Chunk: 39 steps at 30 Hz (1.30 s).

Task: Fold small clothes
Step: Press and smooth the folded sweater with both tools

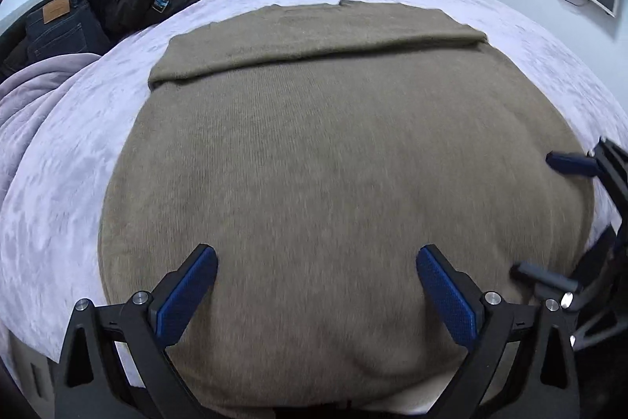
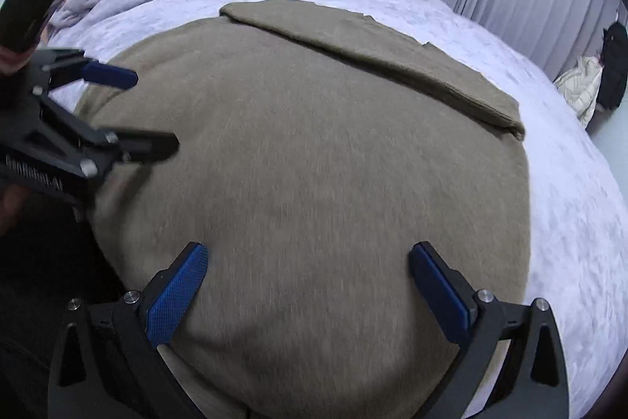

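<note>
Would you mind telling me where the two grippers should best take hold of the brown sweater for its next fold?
Probably at the near hem of the brown sweater, one corner each, coming from the near bed edge. Its far end is already folded over, and the left gripper and right gripper are open over the near part, which lies flat.

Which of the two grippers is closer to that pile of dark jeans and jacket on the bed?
Left. The left gripper is over the brown sweater's side nearest the jeans and jacket pile; the right gripper is over the opposite side.
</note>
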Each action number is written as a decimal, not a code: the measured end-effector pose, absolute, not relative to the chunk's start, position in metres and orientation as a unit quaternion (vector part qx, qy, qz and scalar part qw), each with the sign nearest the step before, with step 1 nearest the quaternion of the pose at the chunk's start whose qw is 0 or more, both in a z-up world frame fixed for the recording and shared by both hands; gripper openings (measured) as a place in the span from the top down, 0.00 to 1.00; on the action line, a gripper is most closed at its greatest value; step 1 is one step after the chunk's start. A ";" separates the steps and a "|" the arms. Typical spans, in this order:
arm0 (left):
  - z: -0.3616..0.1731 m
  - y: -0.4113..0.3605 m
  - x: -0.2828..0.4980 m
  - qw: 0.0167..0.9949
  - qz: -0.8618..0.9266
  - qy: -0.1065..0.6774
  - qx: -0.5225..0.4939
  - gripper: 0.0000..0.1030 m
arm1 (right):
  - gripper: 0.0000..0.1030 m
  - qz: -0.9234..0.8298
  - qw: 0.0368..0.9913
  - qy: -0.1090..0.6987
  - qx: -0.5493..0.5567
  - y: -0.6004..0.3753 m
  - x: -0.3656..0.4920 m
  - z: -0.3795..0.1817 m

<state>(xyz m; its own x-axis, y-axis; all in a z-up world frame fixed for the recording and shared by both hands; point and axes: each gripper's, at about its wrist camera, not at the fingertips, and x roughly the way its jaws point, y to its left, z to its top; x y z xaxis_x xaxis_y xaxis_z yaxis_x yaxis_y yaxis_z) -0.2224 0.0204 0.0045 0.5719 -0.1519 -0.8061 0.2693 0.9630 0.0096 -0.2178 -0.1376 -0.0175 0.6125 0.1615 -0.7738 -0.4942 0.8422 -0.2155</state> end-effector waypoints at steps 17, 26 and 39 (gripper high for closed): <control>0.003 0.007 -0.271 0.887 -0.115 0.384 0.231 0.01 | 0.00 0.184 0.877 0.279 -0.345 -0.112 -0.290 0.003; -0.027 0.062 -0.253 0.878 -0.127 0.426 0.179 0.00 | 0.01 0.170 0.851 0.329 -0.372 -0.122 -0.262 -0.050; 0.020 0.061 -0.279 0.897 -0.103 0.394 0.173 0.00 | 0.00 0.151 0.879 0.341 -0.298 -0.174 -0.271 0.009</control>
<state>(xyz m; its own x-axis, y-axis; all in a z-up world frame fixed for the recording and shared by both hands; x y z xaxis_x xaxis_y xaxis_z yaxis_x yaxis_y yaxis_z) -0.2789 0.0605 0.0202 0.6680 -0.0490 -0.7425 0.3222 0.9185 0.2292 -0.2713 -0.1735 0.0093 0.7214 0.0619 -0.6897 -0.4684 0.7772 -0.4201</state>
